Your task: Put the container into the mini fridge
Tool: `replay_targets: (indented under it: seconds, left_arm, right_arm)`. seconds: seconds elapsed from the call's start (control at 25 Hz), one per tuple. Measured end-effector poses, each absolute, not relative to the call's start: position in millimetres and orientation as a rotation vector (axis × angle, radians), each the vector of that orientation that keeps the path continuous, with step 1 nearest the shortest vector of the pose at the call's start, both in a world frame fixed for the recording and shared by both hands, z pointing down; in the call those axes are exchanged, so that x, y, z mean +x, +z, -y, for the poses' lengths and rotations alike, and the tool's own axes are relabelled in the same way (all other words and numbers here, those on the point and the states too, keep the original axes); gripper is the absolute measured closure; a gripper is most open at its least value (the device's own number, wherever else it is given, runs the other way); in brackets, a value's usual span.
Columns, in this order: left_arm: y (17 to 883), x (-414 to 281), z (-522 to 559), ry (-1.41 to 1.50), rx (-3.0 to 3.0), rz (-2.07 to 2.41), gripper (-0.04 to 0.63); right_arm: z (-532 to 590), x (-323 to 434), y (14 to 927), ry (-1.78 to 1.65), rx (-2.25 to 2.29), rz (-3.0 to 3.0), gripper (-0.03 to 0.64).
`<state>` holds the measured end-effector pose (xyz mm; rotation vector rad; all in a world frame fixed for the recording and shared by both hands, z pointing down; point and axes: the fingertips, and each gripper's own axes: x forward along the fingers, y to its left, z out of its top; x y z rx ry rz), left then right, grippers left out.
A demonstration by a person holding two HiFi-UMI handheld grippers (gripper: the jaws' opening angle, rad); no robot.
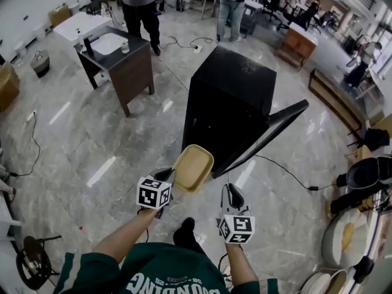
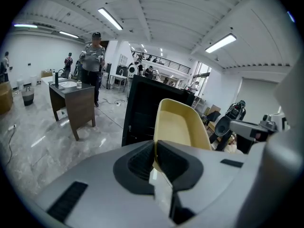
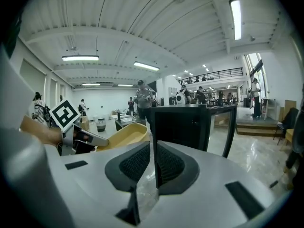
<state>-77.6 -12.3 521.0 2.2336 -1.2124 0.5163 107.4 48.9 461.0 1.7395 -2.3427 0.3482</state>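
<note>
Clamping one container (image 1: 193, 166), left tongs (image 1: 169, 176); right tongs (image 1: 232, 192) empty; one mini fridge (image 1: 229, 100)

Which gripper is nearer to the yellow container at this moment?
Left. The left gripper is shut on the container at its near rim, holding it in front of the mini fridge. The right gripper is apart from it, off to its right, jaws together and empty.
</note>
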Motion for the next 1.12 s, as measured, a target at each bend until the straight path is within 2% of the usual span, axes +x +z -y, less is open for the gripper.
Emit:
replay_targets:
  seconds: [0.56, 1.12]
  left_arm:
    - [532.7, -47.7, 66.0, 0.518, 2.183, 1.237, 0.569]
    - [520.8, -52.5, 130.0, 0.528, 2.222, 1.186, 0.569]
  right_arm:
    - [7.0, 132.3, 476.7, 0.375, 1.669, 2.36, 0.578]
    - [65.1, 111.6, 467.3, 0.375, 1.733, 2.339, 0.578]
